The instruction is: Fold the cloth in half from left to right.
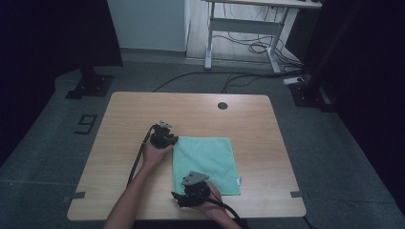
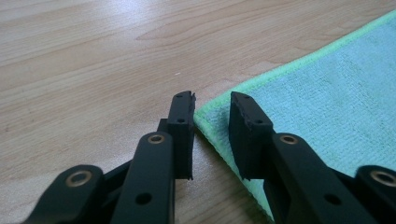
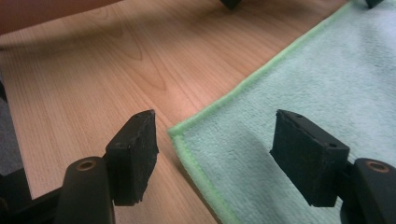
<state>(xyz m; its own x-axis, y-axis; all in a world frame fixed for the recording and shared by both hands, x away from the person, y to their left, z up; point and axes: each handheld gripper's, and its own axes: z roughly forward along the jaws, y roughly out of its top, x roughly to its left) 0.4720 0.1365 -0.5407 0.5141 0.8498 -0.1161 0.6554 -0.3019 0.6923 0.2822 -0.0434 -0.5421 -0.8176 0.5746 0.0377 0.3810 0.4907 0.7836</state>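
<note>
Green cloth lies flat, unfolded, mid-table: left gripper at its far-left corner, jaws narrowed around the hem but a gap remaining; right gripper wide apart astride the near-left corner; nothing lifted yet, both grasps and any fold remain.

From the high view, my right gripper hid the cloth's near left corner, and the small tag on its right edge was too small to read. In the left gripper view, the right jaw covered part of the cloth hem, and whether either pad touched the fabric I could not tell. My forearms were cut off at the bottom edge.
</note>
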